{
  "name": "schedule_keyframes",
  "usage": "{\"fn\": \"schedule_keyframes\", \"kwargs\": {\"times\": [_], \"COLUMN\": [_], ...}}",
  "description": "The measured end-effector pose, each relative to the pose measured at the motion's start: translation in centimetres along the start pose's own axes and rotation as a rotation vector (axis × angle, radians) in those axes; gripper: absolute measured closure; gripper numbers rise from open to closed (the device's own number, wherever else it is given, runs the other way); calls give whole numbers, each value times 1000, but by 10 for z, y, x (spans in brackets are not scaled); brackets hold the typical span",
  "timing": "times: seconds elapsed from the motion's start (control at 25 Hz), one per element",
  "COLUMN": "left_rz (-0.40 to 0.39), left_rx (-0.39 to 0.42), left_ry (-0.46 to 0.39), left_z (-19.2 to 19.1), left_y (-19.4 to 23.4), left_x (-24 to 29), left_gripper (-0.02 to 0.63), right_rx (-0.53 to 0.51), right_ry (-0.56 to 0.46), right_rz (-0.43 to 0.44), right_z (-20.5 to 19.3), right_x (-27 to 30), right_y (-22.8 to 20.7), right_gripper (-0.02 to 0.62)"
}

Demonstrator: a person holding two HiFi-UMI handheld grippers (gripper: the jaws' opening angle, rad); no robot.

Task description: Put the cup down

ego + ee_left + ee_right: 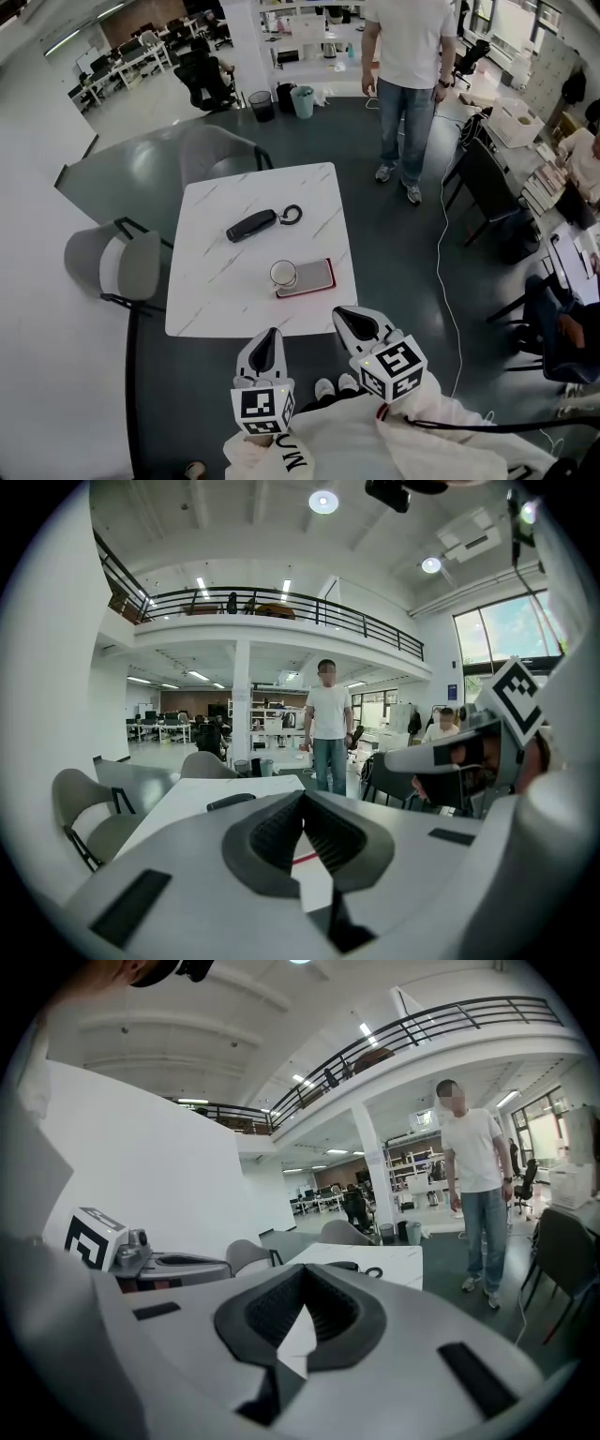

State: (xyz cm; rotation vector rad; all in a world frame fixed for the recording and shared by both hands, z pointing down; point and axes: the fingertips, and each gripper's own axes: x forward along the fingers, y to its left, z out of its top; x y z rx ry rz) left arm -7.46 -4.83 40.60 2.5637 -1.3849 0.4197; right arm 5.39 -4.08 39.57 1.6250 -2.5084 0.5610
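A white cup [283,274] stands upright on the white marble table [216,291], touching the left edge of a flat grey pad with a red rim [311,277]. Both grippers hang just off the table's near edge, apart from the cup. My left gripper [272,334] is below the cup, and its jaws are shut with nothing between them [303,797]. My right gripper [345,317] is below the pad's right corner, and its jaws are also shut and empty [302,1272]. The cup is hidden behind the jaws in both gripper views.
A black handset with a looped cord [253,225] lies mid-table. Grey chairs stand at the left [117,267] and at the far side [220,155]. A person [408,75] stands beyond the table. A cable [448,281] runs over the floor on the right, near seated people and desks.
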Motion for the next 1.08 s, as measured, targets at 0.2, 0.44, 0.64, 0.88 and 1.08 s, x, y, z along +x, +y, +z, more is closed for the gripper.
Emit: {"fn": "schedule_keyframes", "kwargs": {"times": [0.2, 0.44, 0.64, 0.88, 1.08], "left_rz": [15, 22, 21, 28, 29], "left_rx": [-2, -5, -8, -4, -1], "left_ry": [5, 13, 9, 5, 11], "left_z": [-1, -4, -3, -1, -2], "left_y": [0, -3, -5, -7, -7], "left_x": [-2, -4, -4, -5, -3], "left_gripper": [595, 595, 595, 595, 595], "right_rx": [-9, -9, -5, -6, -2], "right_ry": [10, 14, 16, 18, 25], "right_rz": [15, 21, 21, 24, 25], "right_z": [-4, -5, -6, -7, -9], "right_x": [-1, -4, -5, -7, -7], "right_y": [3, 2, 0, 0, -3], "right_gripper": [591, 591, 591, 591, 591]}}
